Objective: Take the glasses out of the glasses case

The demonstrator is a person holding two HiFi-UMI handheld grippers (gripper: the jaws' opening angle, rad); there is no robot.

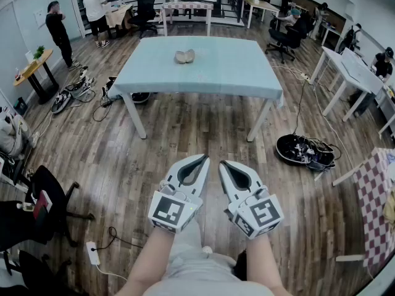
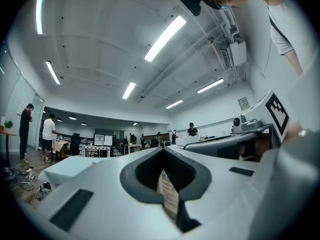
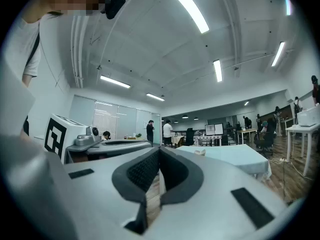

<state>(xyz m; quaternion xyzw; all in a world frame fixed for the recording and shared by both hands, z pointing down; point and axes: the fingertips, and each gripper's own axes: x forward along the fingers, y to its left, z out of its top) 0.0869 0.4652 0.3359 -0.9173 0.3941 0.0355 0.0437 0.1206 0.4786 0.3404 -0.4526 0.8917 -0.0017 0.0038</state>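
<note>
A beige glasses case (image 1: 184,56) lies on the far half of a table under a light blue cloth (image 1: 203,73). It looks partly open, and I cannot make out any glasses. Both grippers hang side by side close to the person's body, well short of the table. My left gripper (image 1: 203,159) is shut with nothing in it. My right gripper (image 1: 223,164) is shut as well and empty. In the right gripper view the case (image 3: 200,152) is a small shape on the table (image 3: 225,158) beyond the jaw tips (image 3: 160,149). In the left gripper view the tips (image 2: 162,149) meet, with the table (image 2: 62,167) at the left.
Wooden floor lies between me and the table. A black round base with cables (image 1: 303,150) sits right of the table, more cables and shoes (image 1: 74,91) lie to its left, and a black chair (image 1: 46,196) stands near left. White desks (image 1: 352,73) line the right, and several people stand at the back.
</note>
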